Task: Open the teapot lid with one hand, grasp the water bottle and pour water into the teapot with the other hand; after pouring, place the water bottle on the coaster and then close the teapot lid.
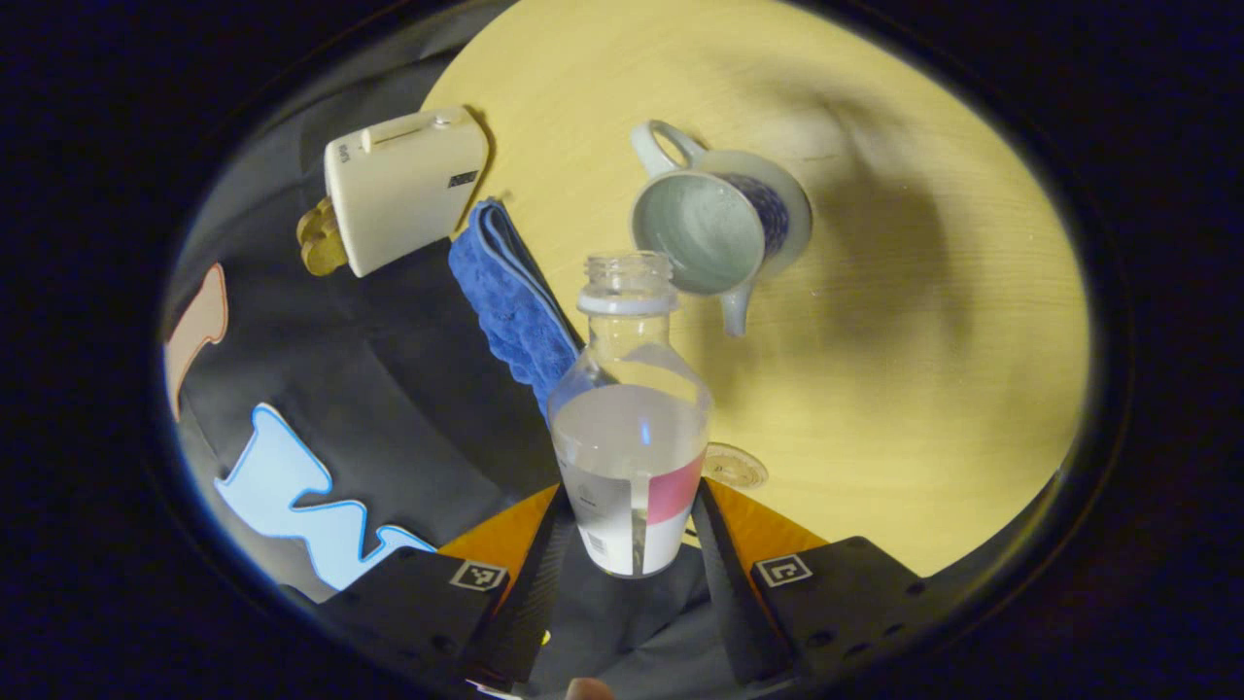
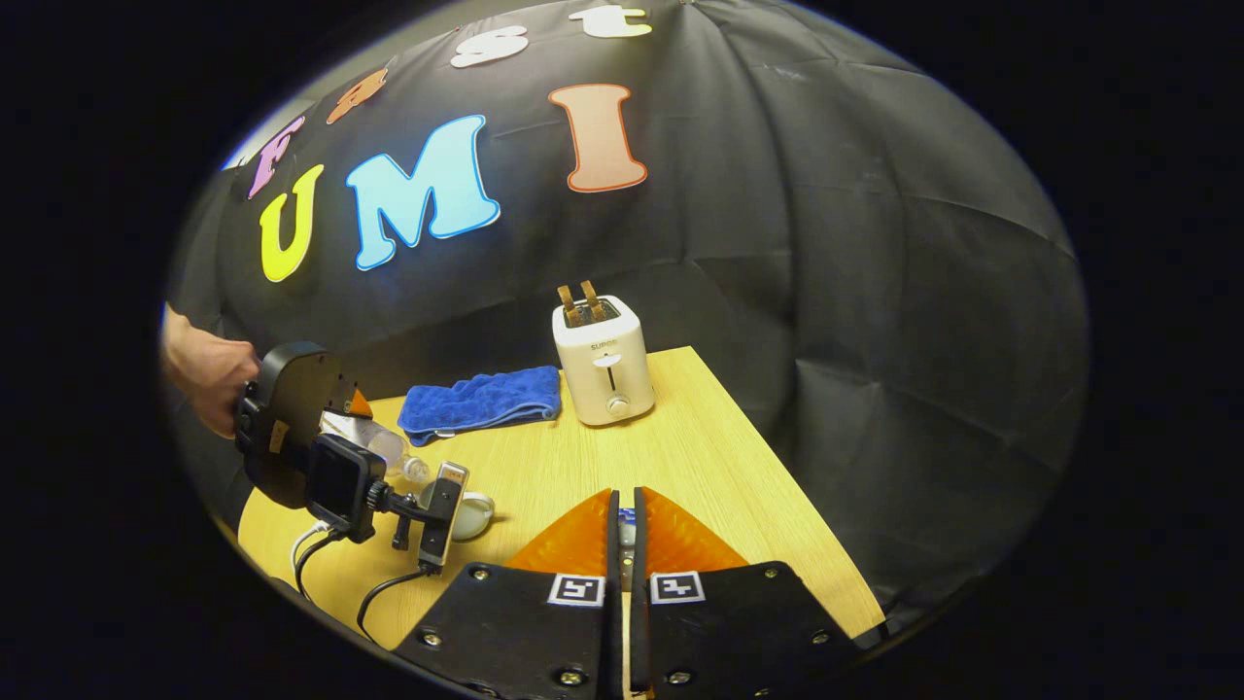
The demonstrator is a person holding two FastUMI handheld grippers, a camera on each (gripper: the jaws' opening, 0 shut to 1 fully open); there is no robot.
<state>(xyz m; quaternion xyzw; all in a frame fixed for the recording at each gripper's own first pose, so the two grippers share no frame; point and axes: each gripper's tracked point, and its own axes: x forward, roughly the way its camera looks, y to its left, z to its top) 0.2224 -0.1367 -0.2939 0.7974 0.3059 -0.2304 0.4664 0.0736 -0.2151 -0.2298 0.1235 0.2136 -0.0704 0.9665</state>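
Left hand-held gripper (image 1: 632, 530) is clamped on the water bottle (image 1: 630, 437), both fingers pressing its lower body; cap off, roughly half full, neck aimed toward the teapot (image 1: 714, 228). Teapot sits open on the table (image 1: 923, 389), lid off, spout toward me in the left gripper view. Coaster (image 1: 736, 466) lies on the table just beside the bottle base from this angle.

Right hand-held gripper (image 2: 623, 530) is closed almost fully on something small between its fingers; I judge it's the teapot lid, but too little shows to be sure. In the right gripper view I see my other hand (image 2: 209, 369) with the left rig and the bottle tipped over.

Risks from here: I'd say the bottle mouth isn't squarely over the teapot opening yet, so tipping further could spill onto the table. Grip is low on the bottle, so it could pivot or slip as water shifts. The lid, if that's what the right fingers pinch, is held by a thin edge and could drop.

Surface: pale wood-grain table, dim warm light, heavy shadow. Also on it: a blue towel (image 2: 483, 401) and a white toaster (image 2: 603, 362) with toast, near the back edge. Black cloth wall behind.
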